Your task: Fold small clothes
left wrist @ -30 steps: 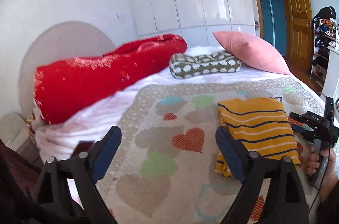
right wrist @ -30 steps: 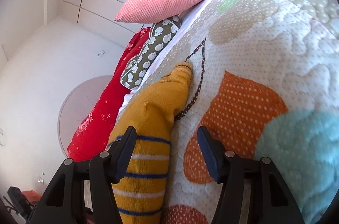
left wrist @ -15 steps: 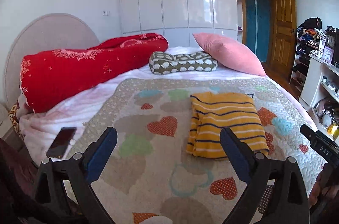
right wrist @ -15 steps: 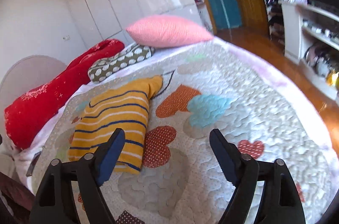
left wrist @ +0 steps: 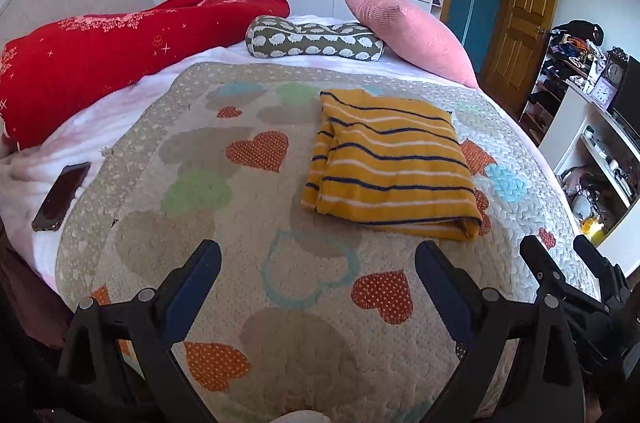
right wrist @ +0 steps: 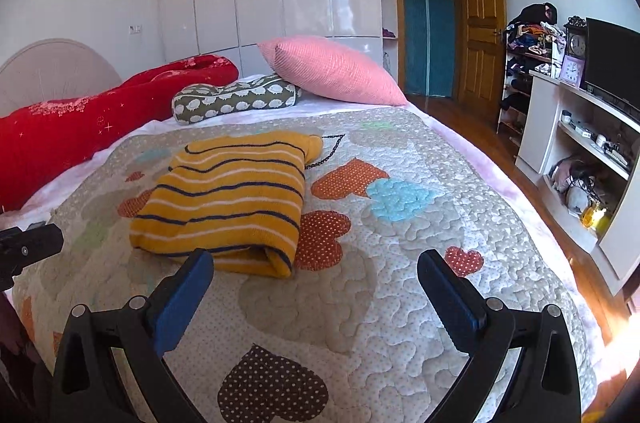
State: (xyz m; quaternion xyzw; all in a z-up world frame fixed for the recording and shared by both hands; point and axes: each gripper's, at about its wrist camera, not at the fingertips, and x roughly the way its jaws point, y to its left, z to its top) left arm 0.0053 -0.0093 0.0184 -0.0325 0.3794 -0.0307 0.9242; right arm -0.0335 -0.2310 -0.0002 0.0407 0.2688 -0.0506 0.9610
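**The little sweater is folded, and our hands are free**

We see a big bed with a heart quilt (left wrist: pixel 304 279) spread over it. At the head end lies a long red rolled blanket (left wrist: pixel 120 47), a pink pillow (left wrist: pixel 404 31) and a green pillow with white hedgehogs (left wrist: pixel 316 41). A dark phone (left wrist: pixel 60 197) rests near the left edge of the bed, off the quilt.

The yellow striped sweater (left wrist: pixel 388 163) lies in the middle of the quilt, a bit toward the right edge. It is folded into a neat, thick rectangle. In the right wrist view one cuff pokes out at its far corner.

Our left gripper (left wrist: pixel 318 263) hangs over the foot end of the quilt with its jaws wide apart and nothing in them. Our right gripper (right wrist: pixel 314 273) is the same, spread wide and empty, just in front of the near edge of the sweater but not touching it.

We think the folding of this piece is done. Next we may need to tuck that cuff in, or fetch another small piece; we see none on the bed.
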